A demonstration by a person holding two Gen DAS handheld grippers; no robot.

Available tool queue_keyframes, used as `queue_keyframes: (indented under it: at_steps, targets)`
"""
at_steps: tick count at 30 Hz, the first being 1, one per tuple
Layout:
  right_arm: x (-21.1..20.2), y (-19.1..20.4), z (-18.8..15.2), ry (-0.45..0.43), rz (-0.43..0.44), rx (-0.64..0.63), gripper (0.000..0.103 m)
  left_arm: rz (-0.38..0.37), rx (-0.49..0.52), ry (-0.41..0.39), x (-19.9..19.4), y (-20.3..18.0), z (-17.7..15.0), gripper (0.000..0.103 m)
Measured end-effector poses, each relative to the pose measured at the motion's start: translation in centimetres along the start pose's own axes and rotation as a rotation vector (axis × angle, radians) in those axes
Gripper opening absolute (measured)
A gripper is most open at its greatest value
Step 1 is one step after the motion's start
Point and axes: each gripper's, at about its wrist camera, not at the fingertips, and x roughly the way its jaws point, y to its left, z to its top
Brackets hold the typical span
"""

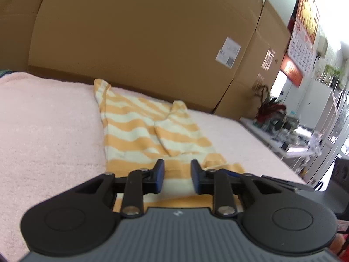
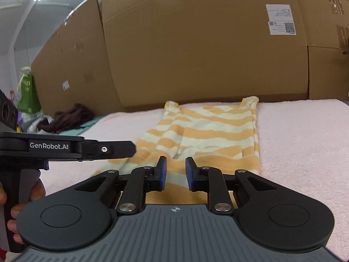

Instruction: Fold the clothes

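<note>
Striped orange-and-white garment (image 1: 152,131) lies flat on the pink towel-covered surface (image 1: 43,120), filling the centre of both views, sleeves already folded inward. At lower centre of the left wrist view, the left gripper (image 1: 177,175) hovers parted over the near hem, grasping nothing. The right gripper (image 2: 175,172) does likewise. Judged step: between folds; next, both must pinch the hem and carry it toward the collar.

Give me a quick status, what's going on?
Left gripper and right gripper open, empty. Striped garment flat on pink blanket, sleeves folded in. Nothing in the way.
</note>
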Motion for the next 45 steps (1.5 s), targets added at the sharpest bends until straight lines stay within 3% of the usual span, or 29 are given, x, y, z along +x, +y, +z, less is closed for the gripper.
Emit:
queue_keyframes:
  at_steps: [1, 4, 11, 14, 17, 20, 23, 25, 29, 35, 39, 43, 45]
  targets:
    - [0.4, -0.1, -0.2, 0.015, -0.019, -0.003, 0.010, 0.006, 0.004, -0.006, 0.2, 0.1, -0.2, 0.032]
    - [0.2, -1.9, -0.2, 0.006, -0.062, 0.049, 0.001, 0.004, 0.006, -0.020, 0.2, 0.4, -0.4, 0.033]
    - [0.3, -3.4, -0.4, -0.020, -0.048, 0.147, 0.000, 0.010, 0.018, -0.053, -0.3, 0.5, -1.2, 0.033]
    - [-1.2, -3.3, -0.4, -0.068, 0.003, 0.187, 0.012, 0.005, 0.008, -0.058, -0.5, 0.6, -1.3, 0.034]
    - [-2.8, -2.9, -0.7, -0.069, 0.014, 0.138, 0.021, -0.013, -0.003, -0.067, -0.7, 0.9, -1.5, 0.036]
    - [-3.0, -3.0, -1.6, -0.006, 0.011, 0.133, 0.022, -0.023, 0.009, -0.077, -0.7, 0.7, -1.7, 0.042]
    - [-2.7, -3.7, -2.3, -0.023, 0.001, 0.151, 0.013, -0.022, 0.038, -0.078, -0.7, 0.1, -1.8, 0.051]
    - [-2.8, -4.2, -1.8, -0.016, 0.013, 0.201, 0.014, -0.018, 0.064, -0.077, -0.7, -0.3, -1.9, 0.056]
    - [-4.2, -5.3, -1.0, -0.098, -0.039, 0.243, 0.026, -0.021, 0.076, -0.083, -0.7, -0.4, -2.0, 0.060]
    - [-1.1, -5.0, 0.0, -0.001, -0.035, 0.180, 0.022, -0.034, 0.068, -0.081, -0.6, -0.5, -2.0, 0.066]
    - [-0.1, -6.3, 0.7, 0.023, -0.067, 0.239, 0.023, -0.077, 0.008, -0.082, -0.7, 0.5, -1.8, 0.066]
    - [-2.2, -8.0, 0.6, -0.025, 0.013, 0.376, 0.026, -0.122, -0.051, -0.090, -0.9, 1.5, -1.9, 0.067]
    - [-2.9, -7.2, 0.4, -0.020, 0.056, 0.336, 0.026, -0.131, -0.054, -0.094, -0.8, 1.5, -2.0, 0.069]
